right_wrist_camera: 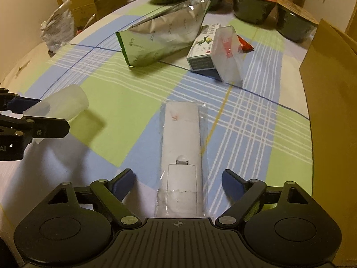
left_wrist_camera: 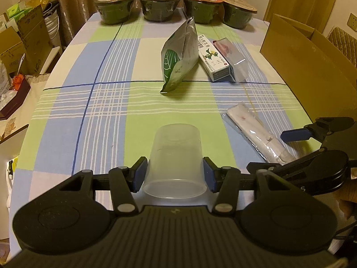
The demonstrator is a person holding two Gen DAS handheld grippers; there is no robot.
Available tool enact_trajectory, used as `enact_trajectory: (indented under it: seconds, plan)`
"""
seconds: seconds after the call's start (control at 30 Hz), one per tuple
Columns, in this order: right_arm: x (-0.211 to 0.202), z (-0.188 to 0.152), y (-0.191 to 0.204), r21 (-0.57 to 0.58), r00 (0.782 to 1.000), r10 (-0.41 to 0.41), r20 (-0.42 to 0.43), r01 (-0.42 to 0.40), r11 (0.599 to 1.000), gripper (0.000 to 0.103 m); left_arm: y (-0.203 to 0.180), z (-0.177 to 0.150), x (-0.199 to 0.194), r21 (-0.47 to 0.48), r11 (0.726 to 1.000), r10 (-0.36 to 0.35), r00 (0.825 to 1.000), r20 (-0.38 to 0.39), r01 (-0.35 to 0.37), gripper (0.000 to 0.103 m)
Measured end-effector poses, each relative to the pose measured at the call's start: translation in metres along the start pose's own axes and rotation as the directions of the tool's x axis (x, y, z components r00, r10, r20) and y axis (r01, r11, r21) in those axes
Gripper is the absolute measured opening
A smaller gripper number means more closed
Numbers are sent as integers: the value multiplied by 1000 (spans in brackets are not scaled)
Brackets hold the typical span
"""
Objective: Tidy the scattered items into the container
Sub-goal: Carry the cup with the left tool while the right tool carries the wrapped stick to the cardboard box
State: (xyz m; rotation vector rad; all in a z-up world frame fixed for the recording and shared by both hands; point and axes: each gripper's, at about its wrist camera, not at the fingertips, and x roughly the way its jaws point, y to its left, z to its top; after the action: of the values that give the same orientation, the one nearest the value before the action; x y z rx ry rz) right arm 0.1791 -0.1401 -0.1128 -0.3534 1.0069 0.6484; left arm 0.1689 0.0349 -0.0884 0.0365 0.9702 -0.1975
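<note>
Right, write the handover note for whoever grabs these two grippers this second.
Left gripper: shut on the clear plastic cup, held on its side; in the right wrist view it looks lifted off the cloth.
Right gripper: open, fingers either side of the bagged white remote, which lies flat on the table.
Cardboard box stands at the right edge, its inside hidden.
Not yet boxed: cup, remote, foil pouch, medicine carton, clear packet.
Four noodle bowls line the far edge.
</note>
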Motion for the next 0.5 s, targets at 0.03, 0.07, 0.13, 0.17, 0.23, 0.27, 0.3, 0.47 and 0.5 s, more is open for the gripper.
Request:
enact_trajectory:
  seconds: [0.03, 0.07, 0.13, 0.17, 0.23, 0.27, 0.3, 0.47, 0.5]
  plan:
    - [-2, 1, 1, -7, 1000, 3, 12, -3, 1000, 66, 0, 0, 0, 0, 1000, 0, 1000, 0, 0, 48]
    - [-3, 2, 3, -17, 1000, 7, 20, -7, 1000, 60, 0, 0, 0, 1, 1000, -1, 1000, 0, 1, 48]
    - [-2, 3, 4, -22, 1000, 11, 30, -10, 1000, 52, 0, 0, 0, 0, 1000, 0, 1000, 0, 0, 48]
    - [-3, 3, 5, -24, 999, 12, 36, -11, 1000, 47, 0, 0, 0, 0, 1000, 0, 1000, 0, 0, 48]
    - [-3, 4, 5, -20, 999, 18, 42, -17, 1000, 42, 0, 0, 0, 0, 1000, -1, 1000, 0, 1, 48]
    - [-3, 3, 5, -17, 999, 19, 44, -18, 1000, 41, 0, 0, 0, 0, 1000, -1, 1000, 0, 1, 48]
    - [-3, 3, 4, -16, 999, 20, 45, -19, 1000, 41, 0, 0, 0, -1, 1000, -1, 1000, 0, 1, 48]
    - [-6, 2, 4, -5, 998, 20, 55, -20, 1000, 41, -1, 0, -1, -1, 1000, -2, 1000, 5, 2, 48]
    - [-8, 1, 4, -7, 998, 19, 61, -18, 1000, 41, -1, 1, -1, -2, 1000, -3, 1000, 6, 3, 48]
